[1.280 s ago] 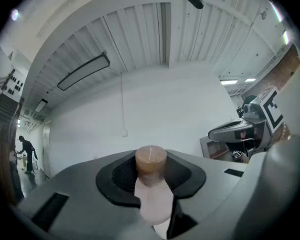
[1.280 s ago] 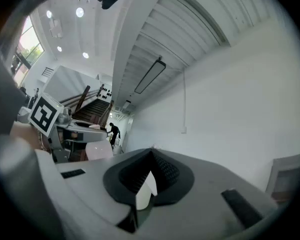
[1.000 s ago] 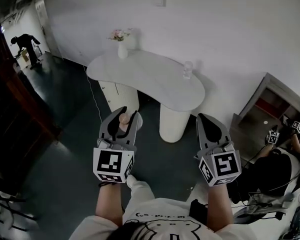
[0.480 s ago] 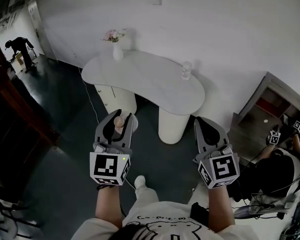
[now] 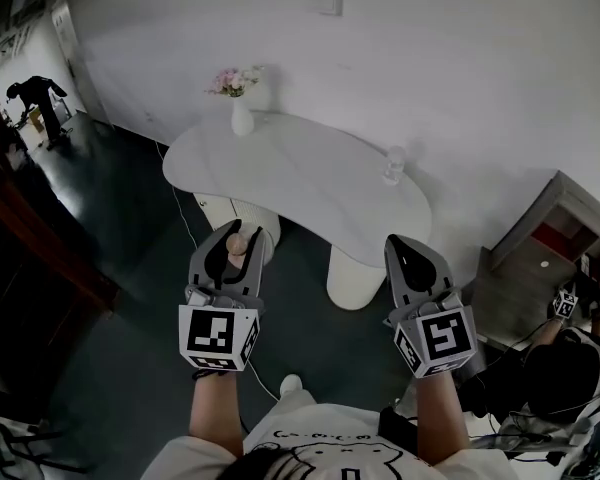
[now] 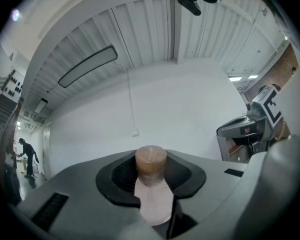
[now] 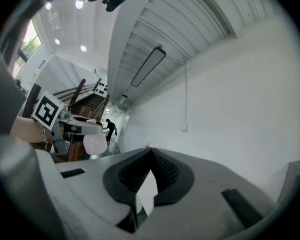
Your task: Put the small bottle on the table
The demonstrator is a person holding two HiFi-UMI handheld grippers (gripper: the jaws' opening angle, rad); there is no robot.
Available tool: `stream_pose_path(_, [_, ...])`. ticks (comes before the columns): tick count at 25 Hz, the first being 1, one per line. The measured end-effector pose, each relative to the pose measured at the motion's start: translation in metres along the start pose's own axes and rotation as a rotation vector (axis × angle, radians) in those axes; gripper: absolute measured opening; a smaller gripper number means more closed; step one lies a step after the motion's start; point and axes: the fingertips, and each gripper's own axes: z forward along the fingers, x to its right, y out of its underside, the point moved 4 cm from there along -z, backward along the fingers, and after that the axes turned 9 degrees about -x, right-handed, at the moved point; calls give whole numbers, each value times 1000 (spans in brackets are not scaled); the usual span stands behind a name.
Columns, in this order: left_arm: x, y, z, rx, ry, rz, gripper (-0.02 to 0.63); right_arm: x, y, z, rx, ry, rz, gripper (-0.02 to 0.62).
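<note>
A small pale bottle with a brown cap [image 6: 151, 163] stands upright between the jaws of my left gripper [image 5: 242, 236], which is shut on it. In the head view the bottle [image 5: 237, 245] hangs over the dark floor, just short of the near edge of the white kidney-shaped table [image 5: 300, 183]. My right gripper [image 5: 407, 245] is level with the left one, also short of the table, shut with nothing in it. In the right gripper view its jaws [image 7: 151, 154] meet at the tips.
On the table stand a white vase of flowers [image 5: 240, 113] at the far left and a small clear glass object [image 5: 393, 165] at the far right. A cabinet [image 5: 550, 233] sits to the right, a seated person [image 5: 570, 368] below it. Another person [image 5: 30, 98] bends over far left.
The view has moved closer to the table, whose near edge now lies just ahead of both grippers. Both grippers kept their pose, and the bottle stays held.
</note>
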Motion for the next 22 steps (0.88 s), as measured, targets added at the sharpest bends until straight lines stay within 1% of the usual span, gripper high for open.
stream_pose_path(8, [-79, 14, 72, 9, -2, -15, 123, -4, -16, 104, -8, -2, -17, -8])
stream_pose_path(12, [-113, 17, 96, 15, 5, -15, 123, -13, -24, 142, -8, -2, -20, -6])
stream_pose_path(18, [-139, 26, 127, 9, 11, -15, 123, -11, -20, 182, -18, 8, 0, -6])
stream_pose_path(22, [-148, 34, 133, 3, 9, -12, 123, -10, -18, 196, -9, 7, 17, -6])
